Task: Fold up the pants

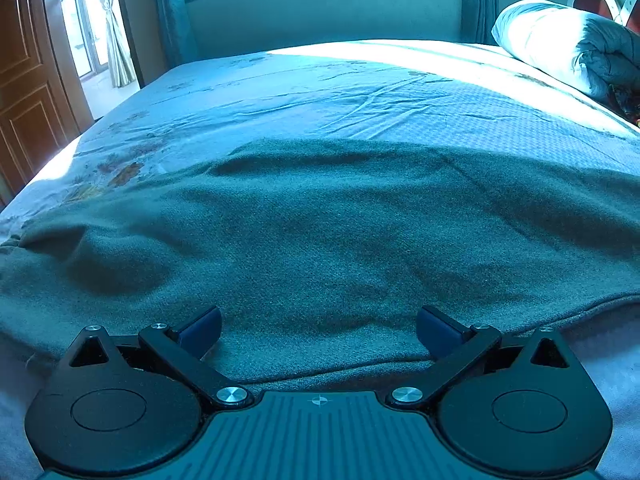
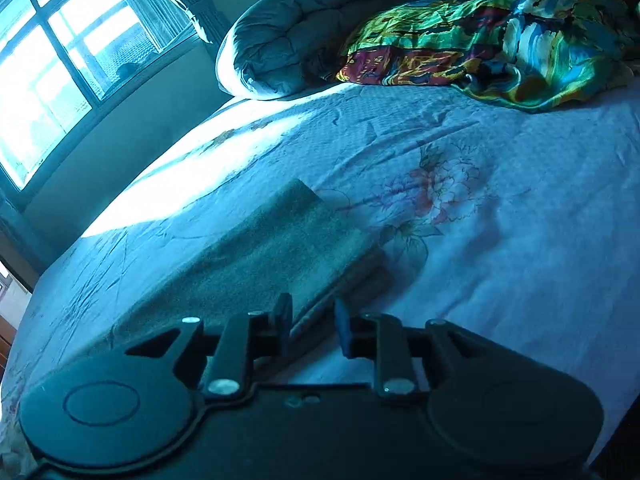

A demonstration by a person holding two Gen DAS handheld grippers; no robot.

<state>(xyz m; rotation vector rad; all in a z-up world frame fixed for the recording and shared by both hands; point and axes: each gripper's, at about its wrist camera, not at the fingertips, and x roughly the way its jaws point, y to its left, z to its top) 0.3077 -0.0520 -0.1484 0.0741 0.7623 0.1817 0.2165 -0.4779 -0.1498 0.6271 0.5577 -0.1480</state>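
Grey-green pants (image 1: pixel 320 232) lie spread flat across the near part of the bed and fill the width of the left wrist view. My left gripper (image 1: pixel 319 330) hovers over their near edge, its jaws wide open and nothing between them. In the right wrist view the pants (image 2: pixel 272 248) are a long folded strip running away to the upper right. My right gripper (image 2: pixel 314 322) sits at the strip's near end, tilted, with a narrow gap between its fingers. The layered edge of the fabric shows through that gap, and the pads do not press on it.
A pale floral bed sheet (image 2: pixel 500 220) covers the bed. A rolled grey duvet (image 2: pixel 288 40) and a colourful satin pillow (image 2: pixel 500 40) lie at the head. A window (image 2: pixel 60 60) is beyond the far side, and a wooden door (image 1: pixel 28 92) stands left.
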